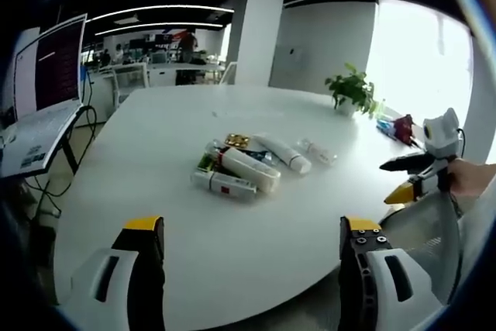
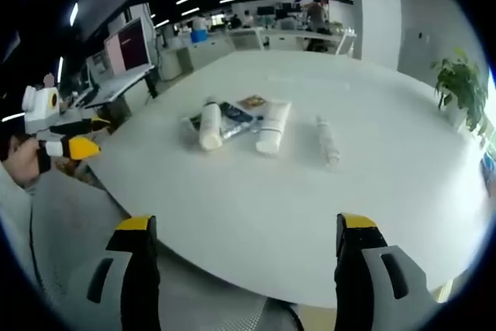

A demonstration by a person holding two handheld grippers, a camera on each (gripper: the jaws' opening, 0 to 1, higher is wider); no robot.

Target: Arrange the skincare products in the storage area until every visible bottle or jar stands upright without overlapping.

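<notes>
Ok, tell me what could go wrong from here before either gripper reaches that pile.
1. The tubes and bottles lie heaped and touching, so lifting one may roll or drag its neighbours.
2. The clear bottle lies apart on its side on the smooth white table; a nudge could send it rolling.
3. The left gripper and right gripper are both open and aimed at the same pile, so they could collide there.

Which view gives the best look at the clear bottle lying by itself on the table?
The right gripper view: the clear bottle lies there well apart from the pile of tubes, its whole length visible against the bare white table. In the left gripper view it looks smaller and farther off, just behind the pile.
</notes>
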